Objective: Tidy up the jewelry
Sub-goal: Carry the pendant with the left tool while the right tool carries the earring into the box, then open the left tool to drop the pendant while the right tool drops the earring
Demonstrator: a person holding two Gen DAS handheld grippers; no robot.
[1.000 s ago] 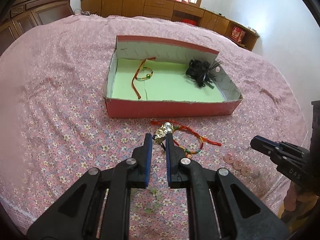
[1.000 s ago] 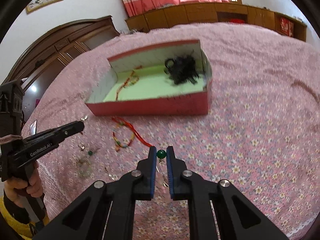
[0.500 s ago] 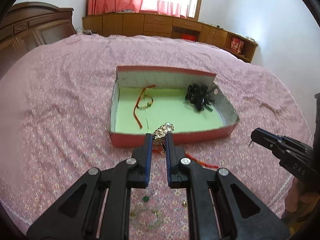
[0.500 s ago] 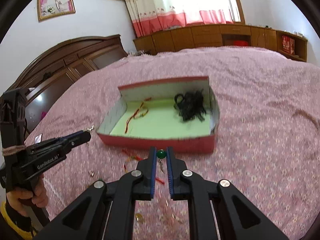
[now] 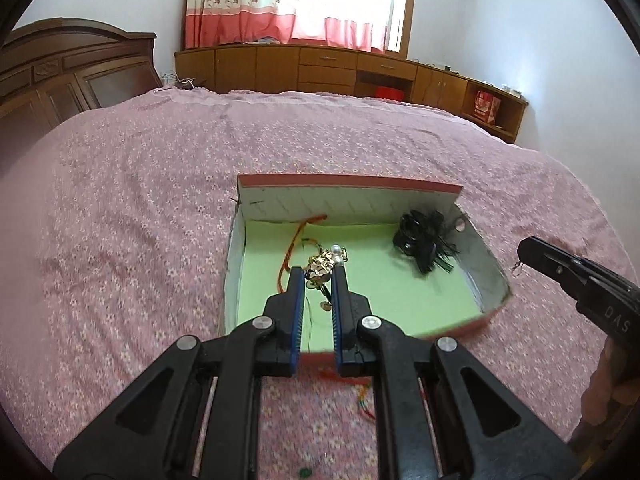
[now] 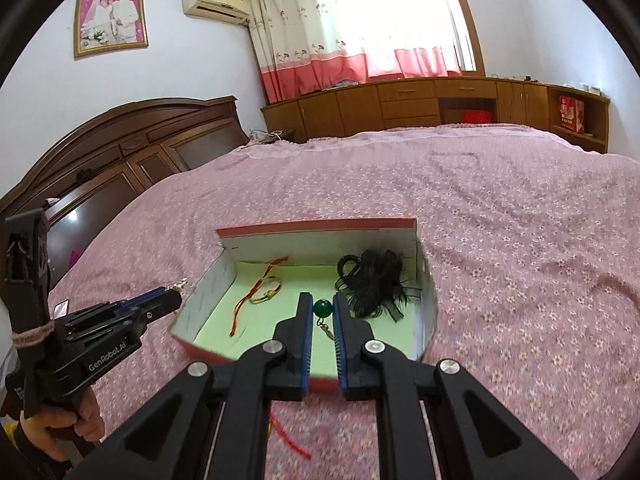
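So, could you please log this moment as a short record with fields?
surface: pink floral bedspread
container: open red box with green lining
in box: red braided cord, black hair accessory
left gripper: shut on gold earring with pearl, seen over the box
right gripper: shut on green bead earring, seen over the box
outside box: red cord on the bedspread, near side

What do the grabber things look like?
Both grippers are black plastic with silver screws and ridged blue pads. White lettering marks their sides. Brown string is wound round the left one's upright part. A yellow cuff shows below it.
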